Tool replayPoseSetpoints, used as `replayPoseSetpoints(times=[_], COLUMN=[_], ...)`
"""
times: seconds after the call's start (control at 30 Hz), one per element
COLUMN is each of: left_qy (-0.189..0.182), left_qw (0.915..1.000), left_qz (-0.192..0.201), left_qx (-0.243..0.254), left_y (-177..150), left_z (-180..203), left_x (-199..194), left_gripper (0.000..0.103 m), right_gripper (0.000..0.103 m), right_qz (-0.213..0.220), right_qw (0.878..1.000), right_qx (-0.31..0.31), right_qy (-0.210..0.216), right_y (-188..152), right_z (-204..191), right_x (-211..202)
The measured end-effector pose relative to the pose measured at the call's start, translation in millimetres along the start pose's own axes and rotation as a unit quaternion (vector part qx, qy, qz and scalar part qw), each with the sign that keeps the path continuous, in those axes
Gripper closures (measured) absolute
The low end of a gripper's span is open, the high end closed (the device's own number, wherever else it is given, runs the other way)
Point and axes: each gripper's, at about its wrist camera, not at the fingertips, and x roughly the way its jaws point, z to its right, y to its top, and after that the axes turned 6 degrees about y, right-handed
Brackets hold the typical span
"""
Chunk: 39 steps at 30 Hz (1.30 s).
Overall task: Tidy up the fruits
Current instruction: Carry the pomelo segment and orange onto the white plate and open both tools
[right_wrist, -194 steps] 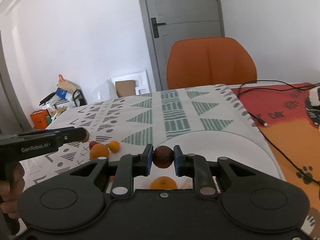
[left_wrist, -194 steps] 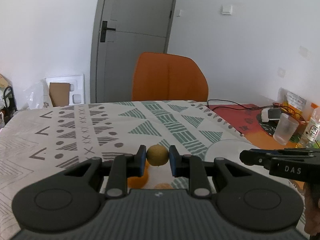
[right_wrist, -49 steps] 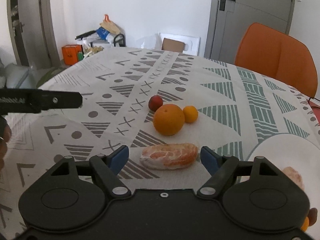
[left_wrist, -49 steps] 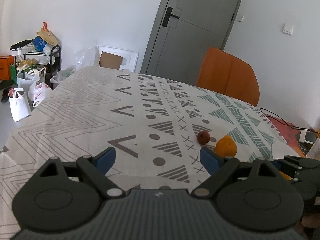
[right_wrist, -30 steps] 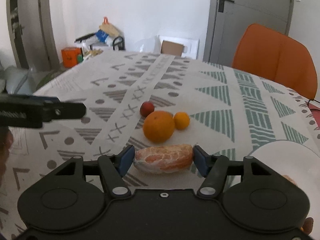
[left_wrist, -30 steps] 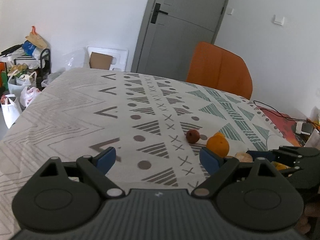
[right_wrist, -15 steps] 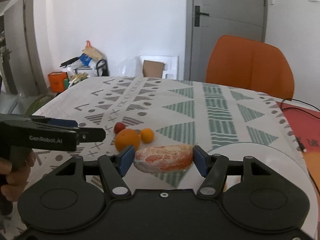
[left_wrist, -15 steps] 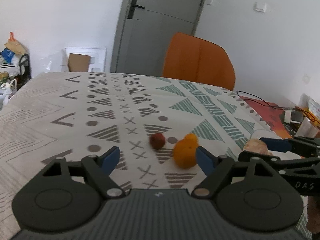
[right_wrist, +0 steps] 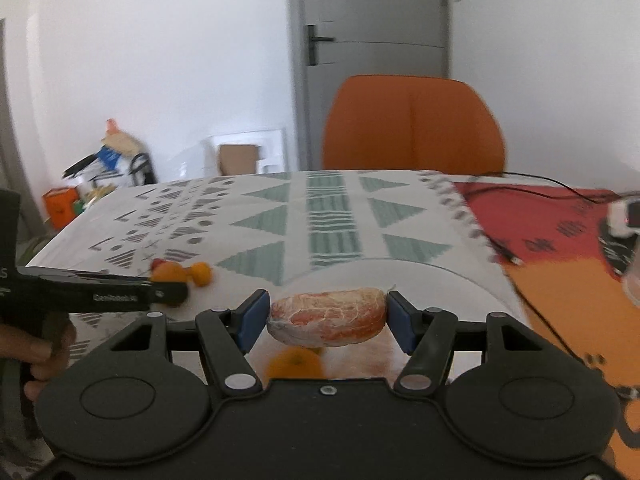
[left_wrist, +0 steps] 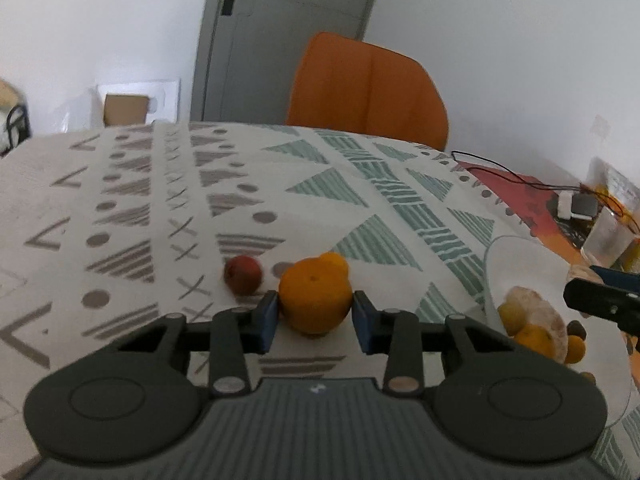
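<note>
Left wrist view: the left hand-held gripper (left_wrist: 313, 320) sits low over the patterned counter (left_wrist: 140, 184) with its blue pads on either side of a large orange (left_wrist: 315, 300); the pads look to be touching the fruit's flanks, though whether they press on it I cannot tell. A smaller orange (left_wrist: 334, 261) lies just behind the large orange, touching it, and a small dark red fruit (left_wrist: 243, 274) lies just beside the large orange on the other side from the white plate (left_wrist: 516, 258). The plate lies near the large orange and carries a peeled citrus piece (left_wrist: 534, 306) with a few small orange fruits (left_wrist: 532, 338) bunched against it (their number is hard to make out).

In the right wrist view, the right hand-held gripper (right_wrist: 327, 320) is clamped end to end on a peeled orange segment cluster (right_wrist: 327, 317), held above the plate (right_wrist: 420, 280). An orange fruit (right_wrist: 295, 363) shows on the plate directly under the held piece. Far beyond the plate stands an orange chair (right_wrist: 412, 124) before a grey door (right_wrist: 372, 20)
</note>
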Motion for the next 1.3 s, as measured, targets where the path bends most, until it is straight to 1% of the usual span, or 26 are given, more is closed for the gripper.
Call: replayPoseSetpoints(times=[0.13,0.37,0.77,0.93,1.07,1.2,1.3], left_qy=[-0.004,-0.011,-0.04,-0.051,-0.06,-0.07,-0.077], left_qw=[1.0,0.9997,0.9979,0.9969,0.9958,0.9946,0.9937], left_qz=[0.007,0.017,0.026,0.026,0.027,0.026,0.026], left_qx=[0.0,0.015,0.043,0.054,0.064,0.071,0.077], left_y=[3.3,6.6,7.4,5.9,4.2,2.9,2.7], left_z=[8.5,27.6,71.1,88.4,102.9,115.0,121.7], left_x=[-6.2,-17.6,-29.6,-33.0,-35.4,-37.0,-37.6], left_gripper=[0.065,0.065,0.065,0.065,0.065,0.065,0.065], right_gripper=[0.042,0.042,0.042,0.042,0.042,0.041,0.038], right_qz=[-0.003,-0.002,-0.004,-0.017,-0.025,-0.023,-0.016], right_qw=[1.0,1.0,1.0,1.0,0.999,0.999,0.999], right_qx=[0.013,0.021,0.023,0.012,0.019,0.015,0.017], right_qy=[-0.01,-0.005,-0.002,0.007,0.013,0.029,0.035], right_y=[-7.3,-18.1,-27.5,-32.6,-40.1,-40.4,-39.7], right_z=[14.1,24.3,48.1,56.7,66.3,69.7,72.4], right_x=[-2.9,-11.7,-31.2,-34.8,-35.0,-39.3,-42.8])
